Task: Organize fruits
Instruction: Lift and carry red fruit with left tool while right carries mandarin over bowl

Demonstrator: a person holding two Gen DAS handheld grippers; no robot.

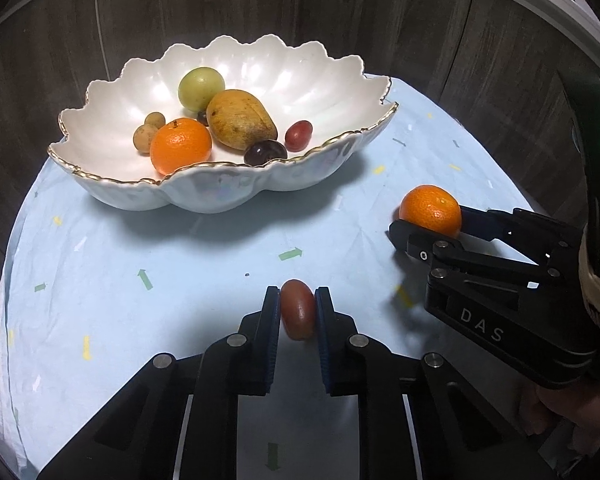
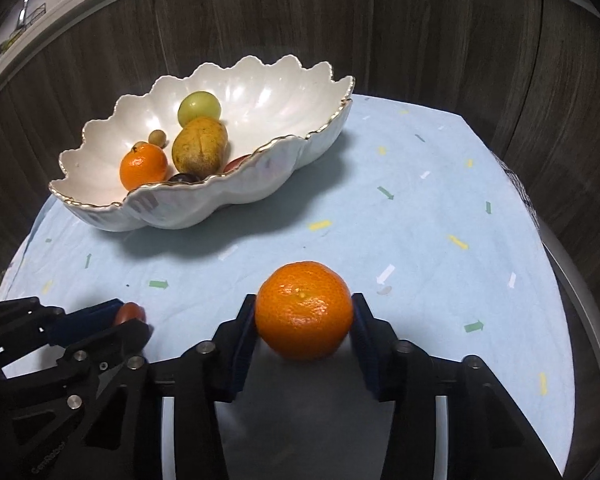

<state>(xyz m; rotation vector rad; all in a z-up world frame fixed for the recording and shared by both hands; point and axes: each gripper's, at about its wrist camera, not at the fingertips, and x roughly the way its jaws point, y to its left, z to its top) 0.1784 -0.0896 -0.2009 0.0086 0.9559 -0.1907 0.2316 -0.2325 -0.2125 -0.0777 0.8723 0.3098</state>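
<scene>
My left gripper (image 1: 298,312) is clamped on a small red grape-like fruit (image 1: 297,314) near the front edge of the table (image 1: 140,248), pads tight on both sides. My right gripper (image 2: 304,316) has its pads against an orange (image 2: 304,310) just to the right, low over the blue cloth; I judge that grip as made, though only barely. The white scalloped bowl (image 1: 204,196) sits toward the back left corner, already holding another orange, a mango and smaller fruit. The red fruit is soft and smooth, so squeezing hard could burst it or shoot it out. The orange is round and could roll free if I lift unevenly.
</scene>
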